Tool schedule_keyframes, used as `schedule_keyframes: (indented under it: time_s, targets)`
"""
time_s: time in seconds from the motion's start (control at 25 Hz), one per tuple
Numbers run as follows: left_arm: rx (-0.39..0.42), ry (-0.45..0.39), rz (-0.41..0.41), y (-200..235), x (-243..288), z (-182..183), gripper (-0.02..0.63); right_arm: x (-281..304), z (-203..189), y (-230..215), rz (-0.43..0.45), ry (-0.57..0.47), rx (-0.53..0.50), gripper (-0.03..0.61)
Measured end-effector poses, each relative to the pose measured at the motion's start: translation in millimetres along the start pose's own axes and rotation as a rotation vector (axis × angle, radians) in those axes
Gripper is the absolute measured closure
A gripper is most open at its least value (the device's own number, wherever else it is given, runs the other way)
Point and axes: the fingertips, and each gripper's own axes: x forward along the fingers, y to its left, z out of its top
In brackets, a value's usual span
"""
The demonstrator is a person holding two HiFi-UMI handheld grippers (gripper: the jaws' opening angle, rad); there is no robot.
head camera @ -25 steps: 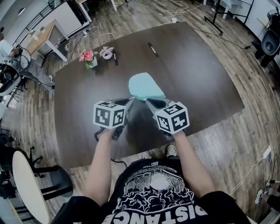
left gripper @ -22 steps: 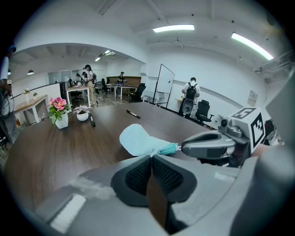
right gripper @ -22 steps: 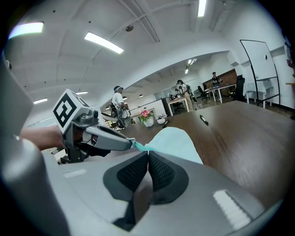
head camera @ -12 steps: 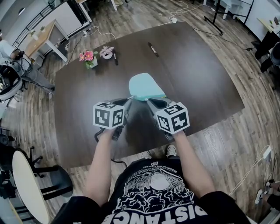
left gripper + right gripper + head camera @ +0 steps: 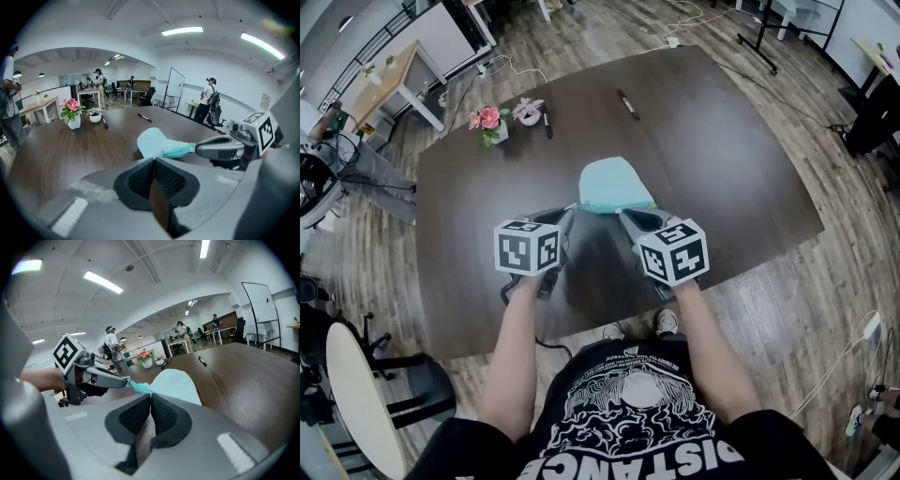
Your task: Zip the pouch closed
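both grippers pinched on the pouch's zip edge

the pale blue pouch [image 5: 612,183] lies flat on the dark desk [image 5: 722,150], about midway between its left and right edges and closer to the near edge than the far one; its teal zip edge [image 5: 180,150] faces the near edge; the left gripper [image 5: 573,208] has its jaws pressed together on the left end of that edge, and the right gripper [image 5: 623,214] is clamped narrow on the right end, so the zip runs between the two tips; whether either one has the slider itself cannot be told; toward the far left corner stands a potted pink flower [image 5: 492,127]; a black marker [image 5: 627,105] lies near the far edge
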Motion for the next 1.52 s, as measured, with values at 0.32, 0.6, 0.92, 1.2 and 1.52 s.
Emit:
schedule_keyframes:
  time_s: [0.32,0.6,0.92,1.2,1.52]
  targets:
    - [-0.003,0.0,0.009,1.1,-0.2,-0.8,0.603,-0.4,0.0,1.4,0.004,0.002,-0.005,0.572]
    - [-0.005,0.005,0.009,1.0,0.2,-2.8,0.603,-1.2,0.4,1.4,0.003,0.004,-0.008,0.572]
    - [-0.004,0.005,0.039,11.8,-0.8,-3.8,0.604,-0.4,0.4,-7.0,-0.022,0.008,0.001,0.572]
    - [-0.023,-0.002,0.066,19.4,-1.6,-6.9,0.604,-1.6,-0.6,-11.2,-0.03,0.008,0.007,0.572]
    - [-0.04,-0.01,0.088,25.4,-3.3,-8.1,0.604,-5.6,-3.2,-19.5,-0.049,0.007,0.02,0.572]
